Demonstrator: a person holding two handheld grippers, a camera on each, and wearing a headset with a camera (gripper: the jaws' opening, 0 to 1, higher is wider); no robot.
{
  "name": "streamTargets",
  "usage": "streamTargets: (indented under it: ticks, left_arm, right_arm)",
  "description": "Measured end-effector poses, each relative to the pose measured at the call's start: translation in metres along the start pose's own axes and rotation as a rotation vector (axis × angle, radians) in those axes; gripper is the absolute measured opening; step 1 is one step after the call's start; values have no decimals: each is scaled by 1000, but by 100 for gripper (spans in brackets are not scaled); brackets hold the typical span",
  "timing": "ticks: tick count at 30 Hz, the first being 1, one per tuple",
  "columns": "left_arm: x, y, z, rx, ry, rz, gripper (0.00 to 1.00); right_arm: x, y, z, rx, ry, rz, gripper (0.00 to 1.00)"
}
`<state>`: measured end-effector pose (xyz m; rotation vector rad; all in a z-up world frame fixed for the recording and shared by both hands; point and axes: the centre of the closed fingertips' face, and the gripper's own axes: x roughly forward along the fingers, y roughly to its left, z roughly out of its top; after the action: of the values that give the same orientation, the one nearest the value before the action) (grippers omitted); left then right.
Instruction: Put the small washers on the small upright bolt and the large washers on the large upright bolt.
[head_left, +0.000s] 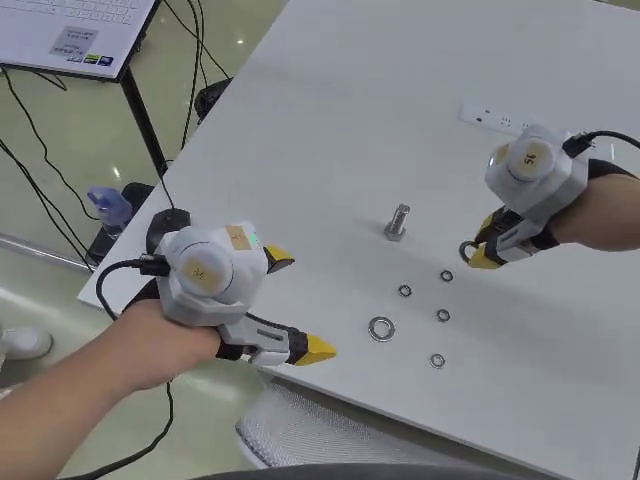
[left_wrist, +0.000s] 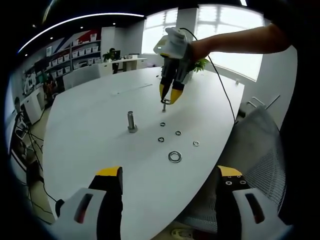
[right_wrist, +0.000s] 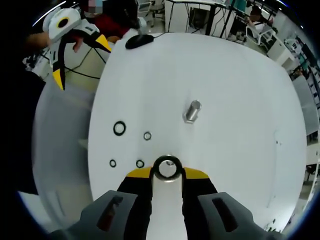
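A large upright bolt stands mid-table. In front of it lie one large washer and several small washers, spread apart. My right gripper hovers right of the bolt, shut on another large washer held at its tips. In the left gripper view a thin upright pin shows just under that washer. My left gripper is open and holds nothing, at the table's near edge.
The white table ends at a near edge right under my left gripper. A power strip lies at the back right. A mesh chair stands below the edge, and a laptop and cables sit off to the left.
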<state>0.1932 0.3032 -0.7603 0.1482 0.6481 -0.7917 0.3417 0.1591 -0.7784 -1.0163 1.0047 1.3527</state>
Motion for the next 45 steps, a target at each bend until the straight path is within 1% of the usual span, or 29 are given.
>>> streamTargets:
  ticks: [3,7,12,15,21,22,23,25,31,35,40,45]
  left_arm:
    - [-1,2,1,-2,-7,4,75]
    - [-1,3,3,-3,-17,4,76]
    - [-1,3,0,-3,-12,0,76]
    - [0,3,-1,-4,-8,-2,76]
    - [1,6,-1,-4,-10,-3,76]
    - [1,6,-1,-6,-11,-4,75]
    - [1,6,0,-7,-17,-1,76]
    - [1,6,1,-5,-21,-5,75]
    - [2,8,-3,0,-12,-1,76]
    - [1,8,-1,-6,-25,-5,77]
    - [1,11,-2,-3,-23,-2,77]
    - [1,14,-3,-1,-19,1,80]
  right_arm:
    - [0,-3,9,-16,-6,-1,21]
    - [1,-7,18,-28,-15,-2,21]
    - [2,-14,28,-41,-12,-3,21]
    - [2,-20,36,-45,-15,-4,21]
    - [7,-34,42,-44,-8,-10,22]
    - [9,-40,42,-42,-8,-11,22]
    - [11,-42,43,-39,-8,-9,22]
    - [14,-41,47,-43,-7,-7,22]
    - [19,-46,56,-44,-8,-9,22]
    - [22,-49,62,-52,-1,-12,22]
    - [27,-50,69,-61,4,-13,22]
    - [32,-50,73,-71,15,-11,22]
